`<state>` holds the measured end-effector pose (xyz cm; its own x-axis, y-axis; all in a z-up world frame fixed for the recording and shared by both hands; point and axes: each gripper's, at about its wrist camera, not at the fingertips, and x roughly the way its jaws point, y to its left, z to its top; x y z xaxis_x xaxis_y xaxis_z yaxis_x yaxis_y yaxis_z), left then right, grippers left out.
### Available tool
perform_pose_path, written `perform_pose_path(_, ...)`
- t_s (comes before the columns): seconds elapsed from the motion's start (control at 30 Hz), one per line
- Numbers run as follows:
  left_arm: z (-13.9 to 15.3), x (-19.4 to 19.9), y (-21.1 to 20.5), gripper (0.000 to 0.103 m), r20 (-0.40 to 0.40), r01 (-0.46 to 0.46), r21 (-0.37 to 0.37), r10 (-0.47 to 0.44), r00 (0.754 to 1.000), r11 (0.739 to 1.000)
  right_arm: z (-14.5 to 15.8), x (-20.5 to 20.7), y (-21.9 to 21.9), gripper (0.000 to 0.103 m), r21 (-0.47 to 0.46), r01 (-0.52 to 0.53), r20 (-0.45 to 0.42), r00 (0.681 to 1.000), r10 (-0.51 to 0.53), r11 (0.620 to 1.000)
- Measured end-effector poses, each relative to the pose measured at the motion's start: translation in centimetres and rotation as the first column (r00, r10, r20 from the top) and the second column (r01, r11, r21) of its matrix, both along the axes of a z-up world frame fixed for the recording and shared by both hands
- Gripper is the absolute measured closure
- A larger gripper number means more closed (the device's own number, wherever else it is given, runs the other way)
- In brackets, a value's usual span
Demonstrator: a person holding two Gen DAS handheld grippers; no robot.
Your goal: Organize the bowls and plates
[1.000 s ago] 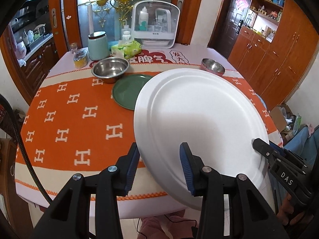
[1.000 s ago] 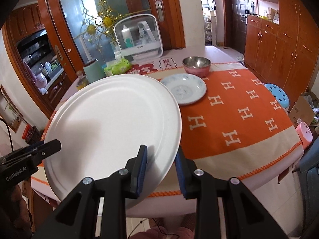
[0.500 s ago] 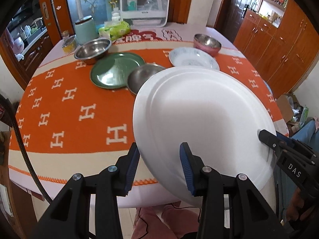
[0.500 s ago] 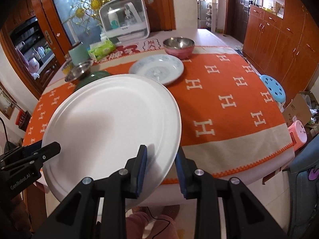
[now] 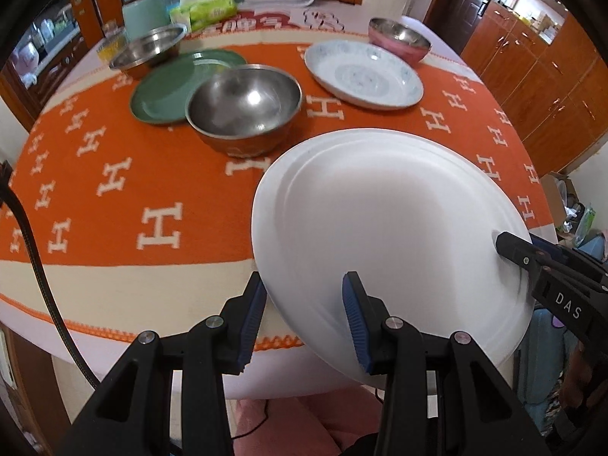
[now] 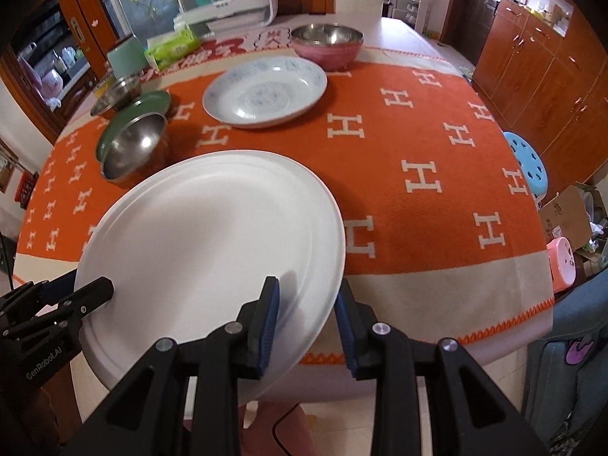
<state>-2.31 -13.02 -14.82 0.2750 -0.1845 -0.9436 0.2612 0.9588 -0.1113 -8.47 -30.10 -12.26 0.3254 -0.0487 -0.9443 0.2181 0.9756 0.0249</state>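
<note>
the left gripper (image 5: pixel 302 321) clamps the near rim of the big white plate (image 5: pixel 387 224) at the bottom centre of its frame, jaws narrow with the rim between them. the plate hangs tilted over the table's near edge, above the orange blanket (image 5: pixel 114 174) printed with white h's. upper left of that frame, a small steel bowl (image 5: pixel 146 50) sits just behind a green plate (image 5: pixel 159 98), and a larger steel bowl (image 5: pixel 245 108) rests on that plate's right side. further right lies a pale blue patterned dish (image 5: pixel 363 74), with a pink-sided steel bowl (image 5: pixel 399 38) behind it. at the right edge the right gripper (image 6: pixel 306 317) pinches the plate's opposite rim, jaws narrow too.
</note>
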Motion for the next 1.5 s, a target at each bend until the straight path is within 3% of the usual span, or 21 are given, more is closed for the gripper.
perform_pose_path(0.53, -4.3, 1.6, -1.0, 0.064, -0.147, -0.016, 0.014, 0.018, 0.989, 1.0, -4.5, 2.4, -1.0, 0.071, 0.019, -0.006, -0.138, 0.99, 0.008, 1.0)
perform_pose_path(0.7, -5.0, 1.5, -0.7, 0.064, -0.161, -0.014, 0.01, 0.016, 0.987, 1.0, -5.0, 2.1, -0.5, 0.059, 0.011, -0.001, -0.161, 0.987, 0.003, 1.0)
perform_pose_path(0.87, -5.1, 1.4, -0.5, 0.062, -0.161, 0.015, 0.002, -0.015, 0.987, 1.0, -5.0, 1.4, 0.1, 0.058, -0.002, 0.022, -0.172, 0.985, -0.022, 1.0)
perform_pose_path(1.23, -2.3, 1.3, 2.5, 0.05, -0.086, 0.112, -0.058, -0.117, 0.989, 0.992, -2.8, -0.5, 2.1, 0.058, -0.026, 0.174, -0.113, 0.978, -0.175, 0.984)
perform_pose_path(1.5, -0.4, 1.1, 6.4, 0.049, -0.06, 0.145, -0.083, -0.151, 0.987, 0.986, -0.6, -2.6, 5.7, 0.058, -0.003, 0.232, 0.005, 0.973, -0.232, 0.973)
